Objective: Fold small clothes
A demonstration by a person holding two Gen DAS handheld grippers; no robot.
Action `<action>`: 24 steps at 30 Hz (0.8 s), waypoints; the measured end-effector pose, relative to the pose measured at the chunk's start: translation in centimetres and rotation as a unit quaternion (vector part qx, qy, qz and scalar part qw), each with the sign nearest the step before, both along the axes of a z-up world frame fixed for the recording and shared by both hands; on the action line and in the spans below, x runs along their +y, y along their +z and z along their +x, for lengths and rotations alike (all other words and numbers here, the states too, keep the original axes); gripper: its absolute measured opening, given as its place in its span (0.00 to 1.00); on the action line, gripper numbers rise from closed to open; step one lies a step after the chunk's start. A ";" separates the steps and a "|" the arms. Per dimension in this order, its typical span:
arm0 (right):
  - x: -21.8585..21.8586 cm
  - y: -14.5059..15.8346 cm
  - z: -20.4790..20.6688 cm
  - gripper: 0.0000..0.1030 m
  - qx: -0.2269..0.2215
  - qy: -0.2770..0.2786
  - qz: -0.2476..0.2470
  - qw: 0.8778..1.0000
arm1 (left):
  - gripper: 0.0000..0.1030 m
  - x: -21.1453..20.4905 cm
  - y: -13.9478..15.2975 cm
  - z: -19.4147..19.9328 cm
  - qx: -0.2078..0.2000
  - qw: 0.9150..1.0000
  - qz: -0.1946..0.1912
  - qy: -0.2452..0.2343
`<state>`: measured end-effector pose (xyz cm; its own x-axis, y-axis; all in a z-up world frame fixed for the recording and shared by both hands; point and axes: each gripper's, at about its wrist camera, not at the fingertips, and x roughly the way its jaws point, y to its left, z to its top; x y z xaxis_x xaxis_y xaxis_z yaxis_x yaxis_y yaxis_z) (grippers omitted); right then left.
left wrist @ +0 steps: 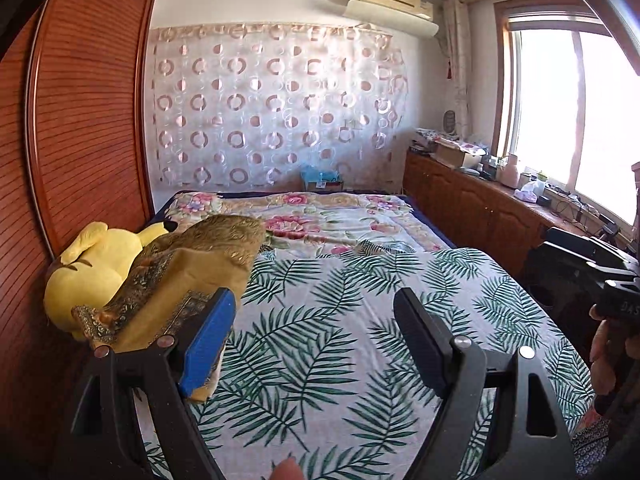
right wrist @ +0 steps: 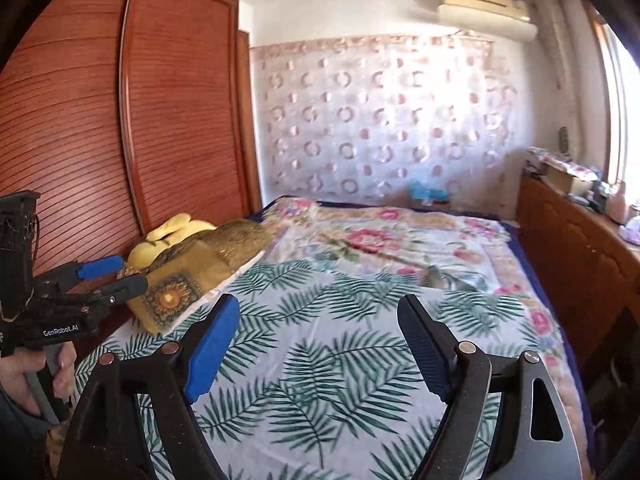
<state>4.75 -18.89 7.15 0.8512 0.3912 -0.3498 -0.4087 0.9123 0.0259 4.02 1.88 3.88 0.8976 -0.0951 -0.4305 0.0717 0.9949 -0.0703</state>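
L gripper & R gripper over palm-leaf sheet, fingers wide apart, nothing held. Small grey garment lies crumpled at sheet's far edge, by floral blanket. Yellow plush left of sheet.

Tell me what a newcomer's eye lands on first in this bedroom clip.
The palm-leaf sheet spread over the near half of the bed, under both open grippers, left and right. Next, the yellow plush toy half under a gold patterned cloth at the bed's left edge, against the reddish wooden wardrobe.
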 end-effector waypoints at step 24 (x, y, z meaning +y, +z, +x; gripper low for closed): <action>2.3 -0.8 -4.8 0.81 -0.025 -0.058 0.018 0.998 | 0.80 -3.4 3.3 -1.7 -0.022 1.000 0.014 -0.003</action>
